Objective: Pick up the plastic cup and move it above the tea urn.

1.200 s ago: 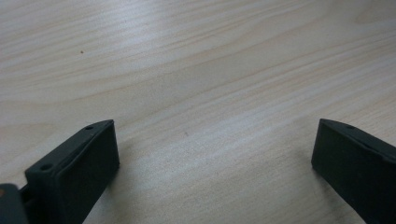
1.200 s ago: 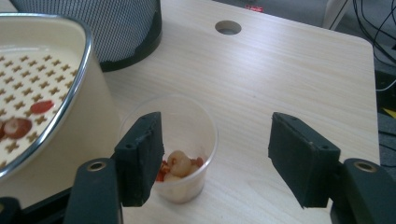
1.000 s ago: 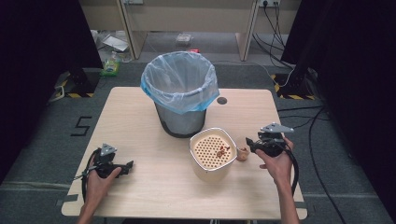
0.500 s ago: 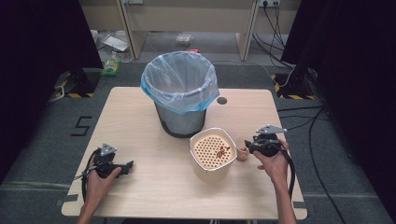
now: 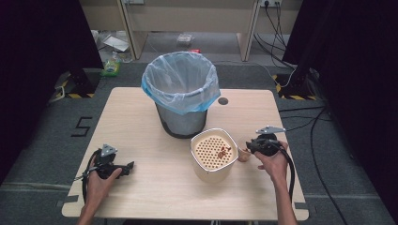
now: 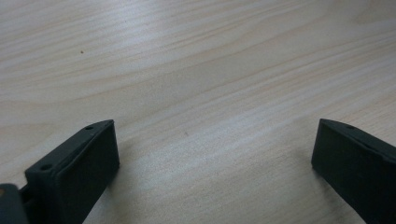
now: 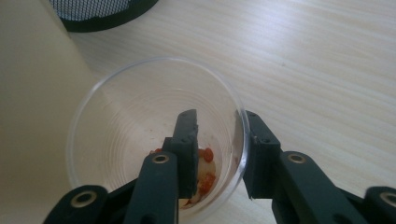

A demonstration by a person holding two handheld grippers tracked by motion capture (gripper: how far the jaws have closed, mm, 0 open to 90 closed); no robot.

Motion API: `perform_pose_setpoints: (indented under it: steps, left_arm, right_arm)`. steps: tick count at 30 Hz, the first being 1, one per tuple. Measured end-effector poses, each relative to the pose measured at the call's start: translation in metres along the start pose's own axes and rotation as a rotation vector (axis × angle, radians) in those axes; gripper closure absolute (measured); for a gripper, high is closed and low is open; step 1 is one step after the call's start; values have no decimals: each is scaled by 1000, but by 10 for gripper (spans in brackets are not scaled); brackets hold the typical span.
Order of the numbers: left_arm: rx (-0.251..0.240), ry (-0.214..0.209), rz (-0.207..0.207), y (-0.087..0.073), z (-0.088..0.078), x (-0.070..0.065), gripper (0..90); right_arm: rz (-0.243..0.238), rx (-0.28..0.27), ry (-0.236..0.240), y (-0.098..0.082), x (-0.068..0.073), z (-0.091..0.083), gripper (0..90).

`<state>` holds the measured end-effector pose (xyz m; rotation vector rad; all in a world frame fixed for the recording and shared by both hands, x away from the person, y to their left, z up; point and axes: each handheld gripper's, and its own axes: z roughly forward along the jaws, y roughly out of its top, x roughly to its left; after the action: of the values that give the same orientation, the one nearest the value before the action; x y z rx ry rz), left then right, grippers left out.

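Presently, the right hand-held gripper (image 7: 217, 154) is positioned over the rim of a clear plastic cup (image 7: 140, 116), with one jaw inside the cup and the other outside its wall; the jaws have just been closing, and a narrow gap is seen between the inner jaw and the wall, so whether the wall is pressed cannot be told. Red and pale food residue (image 7: 204, 173) is seen at the cup bottom. The cup (image 5: 243, 151) is stood upright on the bench (image 5: 155, 187), just beside a cream container with a perforated insert (image 5: 213, 152), which is placed in front of a lined waste bin (image 5: 181, 91). The left hand-held gripper (image 5: 123, 168) is rested on the bench near its left front corner, well apart from the cup, with its jaws spread wide and nothing held between them.
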<state>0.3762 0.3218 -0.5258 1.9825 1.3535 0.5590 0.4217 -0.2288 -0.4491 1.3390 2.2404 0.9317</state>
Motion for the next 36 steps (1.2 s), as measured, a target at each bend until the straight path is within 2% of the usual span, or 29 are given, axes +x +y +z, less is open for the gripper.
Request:
perform_pose_setpoints:
  steps: [5, 6, 9, 12, 14, 17, 21, 28, 36]
  left_arm:
    - [0, 0, 0, 0, 0, 0, 0]
    - [0, 0, 0, 0, 0, 0, 0]
    - [0, 0, 0, 0, 0, 0, 0]
    - [0, -1, -1, 0, 0, 0, 0]
    - [1, -2, -1, 0, 0, 0, 0]
    - [1, -3, -3, 0, 0, 0, 0]
    - [2, -3, -3, 0, 0, 0, 0]
    - [2, -3, -3, 0, 0, 0, 0]
    - [2, -3, -3, 0, 0, 0, 0]
  right_arm:
    - [3, -13, 13, -3, -1, 0, 801]
    - [3, -29, 29, -2, -2, -3, 837]
    - [-2, -56, 39, -2, -2, -6, 870]
    - [-28, -95, 15, 1, -2, -14, 874]
    - [-52, -109, -17, 4, -2, -18, 875]
    - [-55, -155, -31, 7, -4, -25, 875]
    - [-60, -189, -68, 7, -10, -31, 874]
    - [-78, -237, -101, 9, -14, -37, 874]
    - [-117, -286, -109, 20, -8, -44, 874]
